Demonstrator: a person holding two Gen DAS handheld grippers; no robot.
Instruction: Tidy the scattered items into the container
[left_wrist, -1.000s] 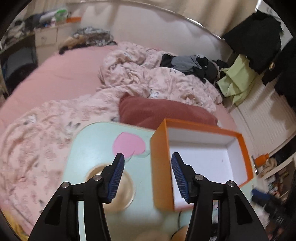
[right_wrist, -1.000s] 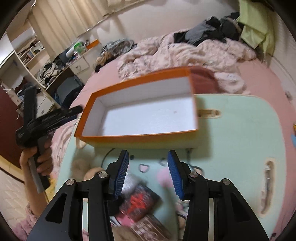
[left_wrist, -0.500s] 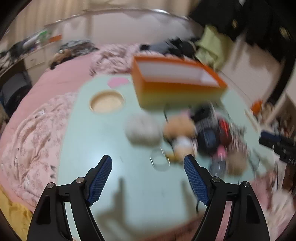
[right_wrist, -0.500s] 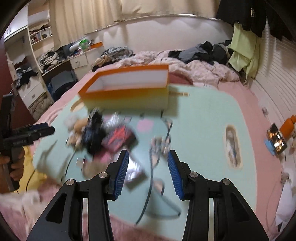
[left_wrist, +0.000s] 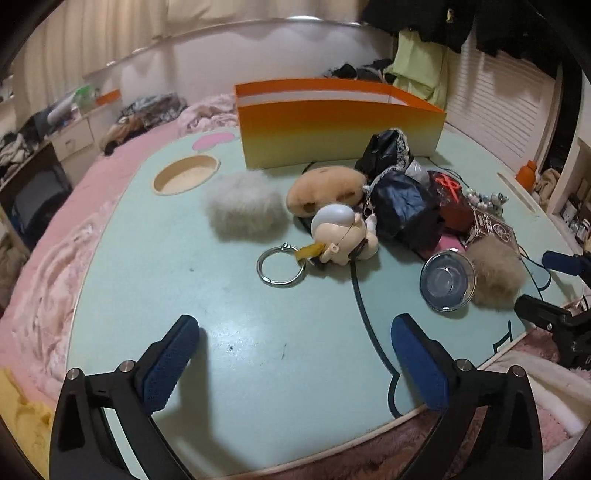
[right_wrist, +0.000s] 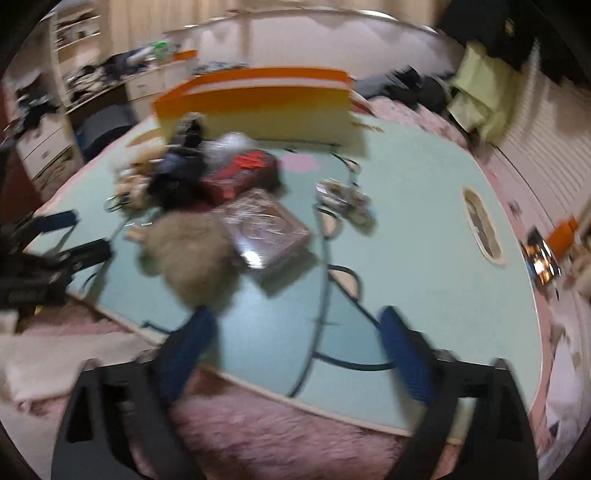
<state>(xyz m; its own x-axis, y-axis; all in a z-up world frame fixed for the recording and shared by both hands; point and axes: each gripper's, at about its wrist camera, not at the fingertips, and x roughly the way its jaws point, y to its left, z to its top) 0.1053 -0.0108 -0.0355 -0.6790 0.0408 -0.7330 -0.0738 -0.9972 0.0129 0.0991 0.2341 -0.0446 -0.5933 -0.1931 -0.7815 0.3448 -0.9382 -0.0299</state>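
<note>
The orange box (left_wrist: 332, 125) stands open-topped at the far side of the mint table (left_wrist: 184, 295). In front of it lie a grey pompom (left_wrist: 243, 206), a tan plush (left_wrist: 325, 192), a doll keychain (left_wrist: 340, 232) with its metal ring (left_wrist: 280, 267), black bags (left_wrist: 402, 206), a red packet (left_wrist: 450, 199), a glass bowl (left_wrist: 447, 280) and a brown pompom (left_wrist: 495, 273). My left gripper (left_wrist: 293, 325) hovers over bare table short of the ring, jaws opening, nothing between them. My right gripper (right_wrist: 297, 314), blurred, hangs over the near table edge beside the brown pompom (right_wrist: 188, 251), jaws opening and empty.
A wrapped card box (right_wrist: 266, 229) and a bead bracelet (right_wrist: 343, 199) lie right of the pile. A round cup recess (left_wrist: 184, 179) is sunk in the table's far left. Pink bedding surrounds the table, with a fluffy pink rug (right_wrist: 277, 432) at the near edge.
Both grippers have drawn back from the orange box and sunk toward the table, so the pile of items is now in front of them. Both pairs of jaws have spread wide.
</note>
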